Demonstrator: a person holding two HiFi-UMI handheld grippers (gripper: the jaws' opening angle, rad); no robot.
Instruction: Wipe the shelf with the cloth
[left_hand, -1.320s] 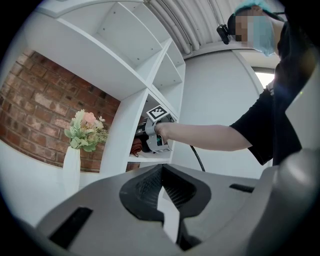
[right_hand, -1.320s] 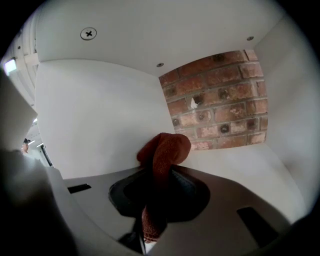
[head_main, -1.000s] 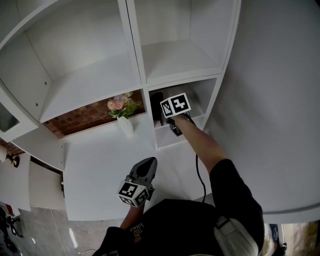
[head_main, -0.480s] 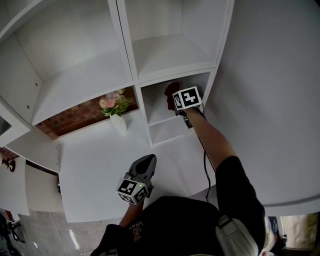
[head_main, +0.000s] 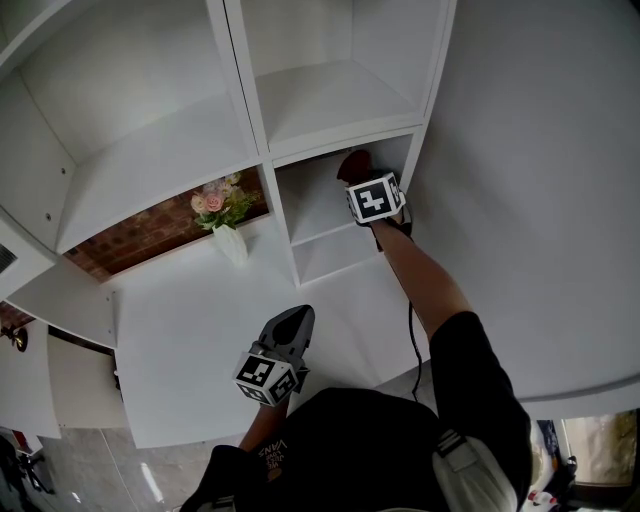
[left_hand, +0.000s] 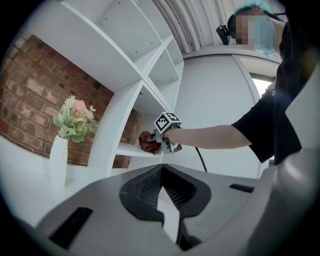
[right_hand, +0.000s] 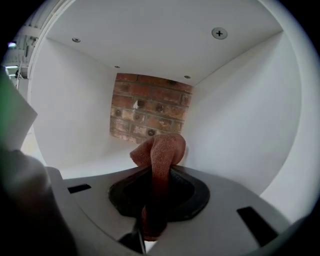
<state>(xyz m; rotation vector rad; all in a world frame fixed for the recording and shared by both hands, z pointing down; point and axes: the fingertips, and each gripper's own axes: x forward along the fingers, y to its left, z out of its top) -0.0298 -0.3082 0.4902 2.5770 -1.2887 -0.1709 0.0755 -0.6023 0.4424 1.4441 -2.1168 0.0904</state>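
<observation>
A tall white shelf unit (head_main: 245, 90) with open square compartments fills most of the head view. Through its open back shows a red brick wall (head_main: 150, 235). Below the unit's left compartments runs a broad white ledge (head_main: 200, 340).

The person's bare right forearm (head_main: 415, 275) reaches from a black sleeve into the unit's lower right compartment, with a thin black cable (head_main: 412, 340) hanging below it. That arm carries the right gripper (head_main: 358, 178), its marker cube just at the compartment's mouth. The right gripper view looks into this compartment, whose white side wall (right_hand: 240, 125) and brick back (right_hand: 147, 112) frame the jaws. The right gripper (right_hand: 152, 172) has its jaws clamped tight on a rust-red knitted cloth (right_hand: 162, 147), which bunches up past the tips and hangs down between them. From the left gripper view the cloth (left_hand: 146, 141) sits close over the compartment's lower board. Whether it presses on the board cannot be made out.

The left gripper (head_main: 295, 320) hangs over the ledge in front of the unit, well apart from the compartment. Its jaws are drawn together at the tips with nothing between them (left_hand: 161, 170).

On the ledge, at the foot of the unit's upright divider, stands a slim white vase (head_main: 230, 243) holding pink and cream flowers (head_main: 220, 203) with green leaves.
</observation>
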